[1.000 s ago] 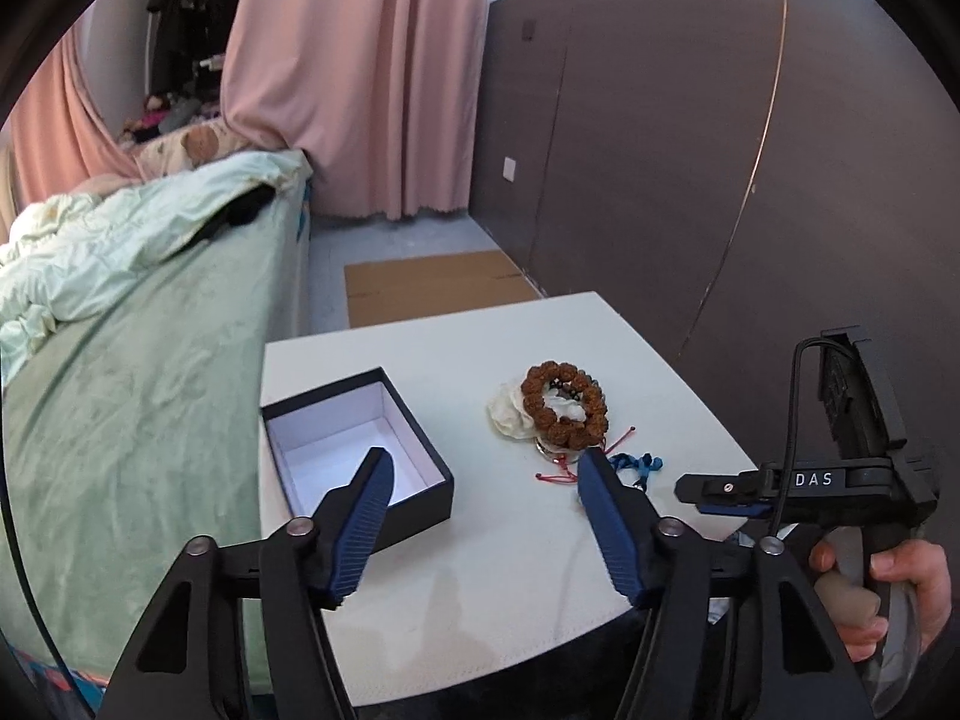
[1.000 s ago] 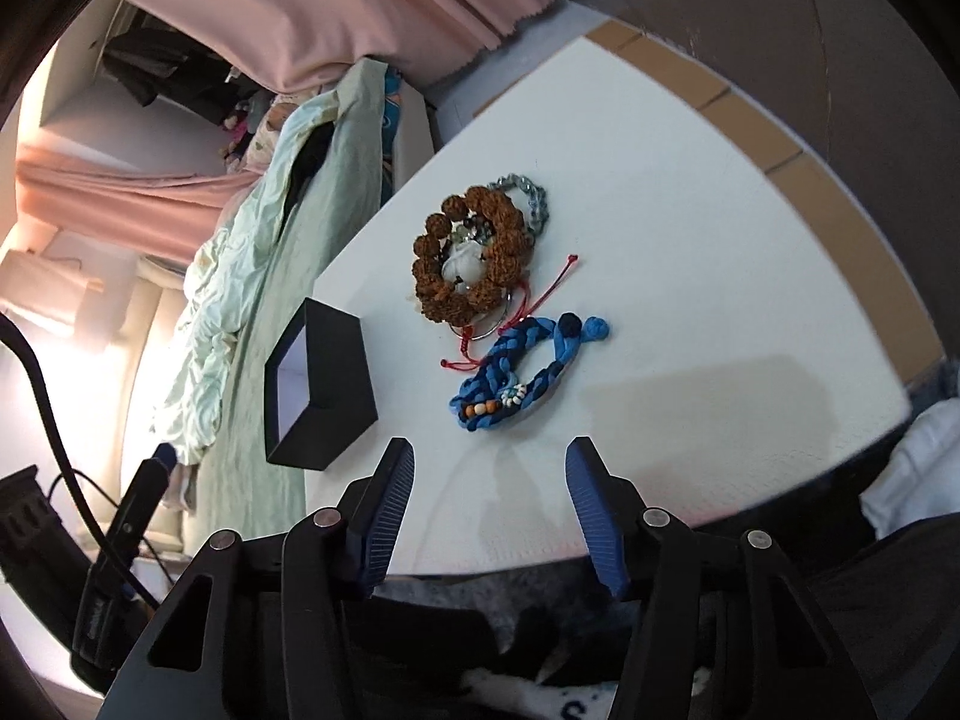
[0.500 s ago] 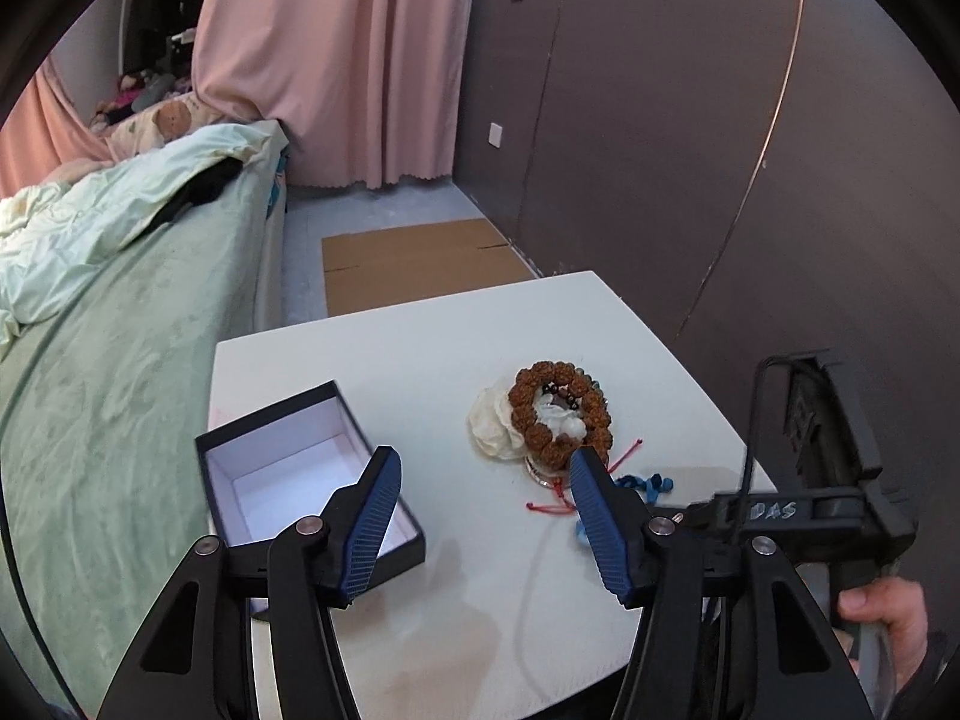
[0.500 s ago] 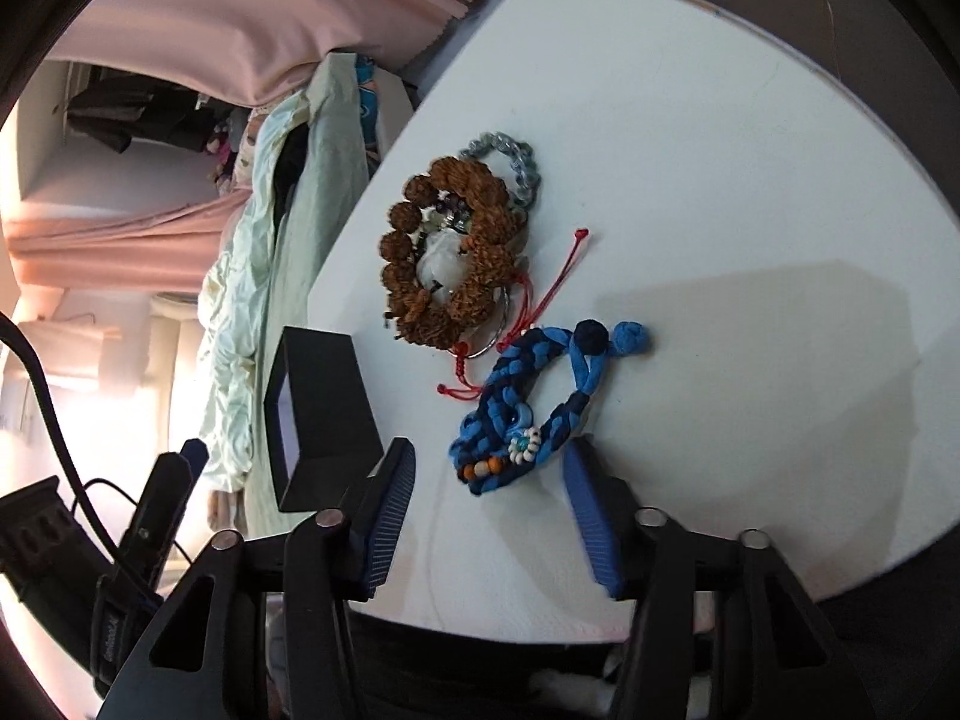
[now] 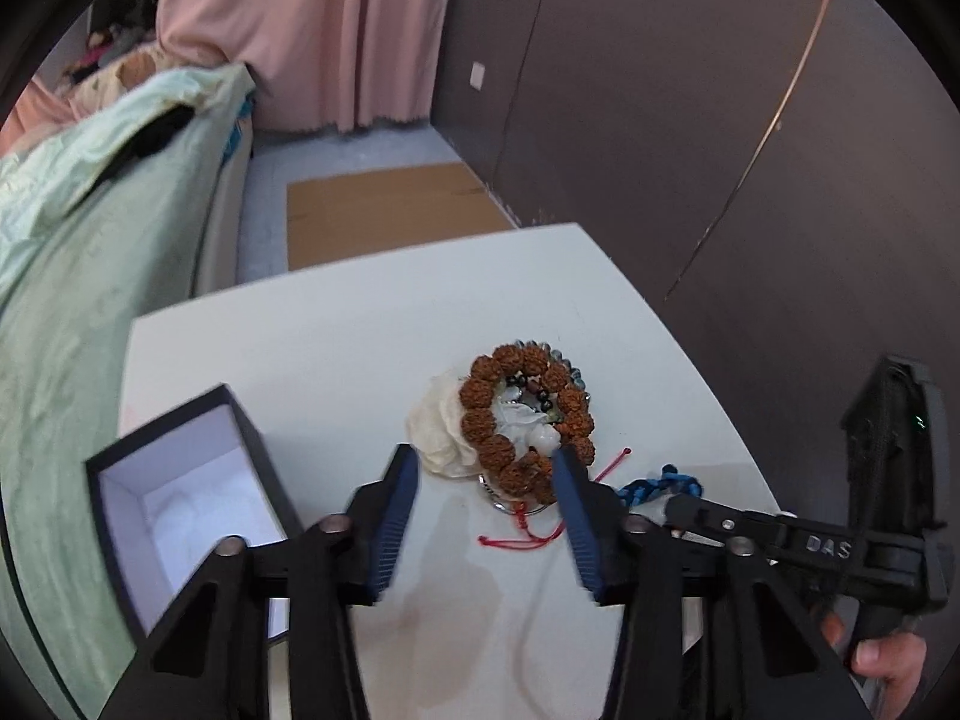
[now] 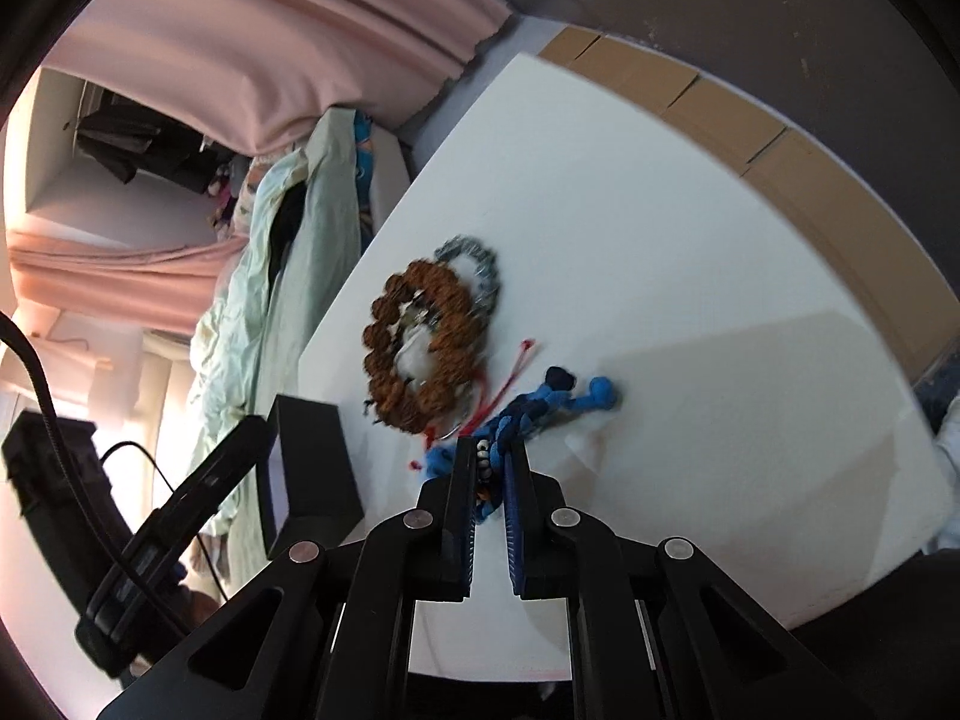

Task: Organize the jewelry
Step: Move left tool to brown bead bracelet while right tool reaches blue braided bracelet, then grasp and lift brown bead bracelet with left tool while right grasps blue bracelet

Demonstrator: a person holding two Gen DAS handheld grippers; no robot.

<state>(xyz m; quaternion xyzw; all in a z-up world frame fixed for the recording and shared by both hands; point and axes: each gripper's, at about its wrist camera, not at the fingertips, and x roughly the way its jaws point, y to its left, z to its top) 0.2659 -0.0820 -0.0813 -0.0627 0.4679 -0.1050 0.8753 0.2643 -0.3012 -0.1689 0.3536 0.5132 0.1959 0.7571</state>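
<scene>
A: Blue braided cord, that bracelet (image 6: 528, 414): where does it lie?

B: On the white table (image 6: 690, 252), its near end with the small beads caught between the pads of the right gripper (image 6: 491, 462). The jaws are closing and already pinch it. The knotted far end trails right of the claw.

A: And the left gripper (image 5: 483, 480)?

B: Its jaws are closing too, yet nothing is pressed between them; only bare tabletop and a red string (image 5: 522, 534) show in the gap. Its right fingertip (image 5: 567, 468) overlaps the near edge of the brown bead bracelet (image 5: 522, 420).

A: What surrounds that one?

B: A white carved piece (image 5: 528, 426) sits inside its ring, a cream cloth (image 5: 438, 426) is tucked under its left side, and a grey chain (image 6: 480, 264) peeks from its far edge. The blue braid lies just right of it, touching the red string.

A: Further out?

B: An open black box (image 5: 180, 480) with a white lining stands at the left near corner. Past the table's left edge, a bed with a green cover (image 5: 66, 300); beyond, flat cardboard (image 5: 384, 210) on the floor and a pink curtain (image 5: 300, 30).
</scene>
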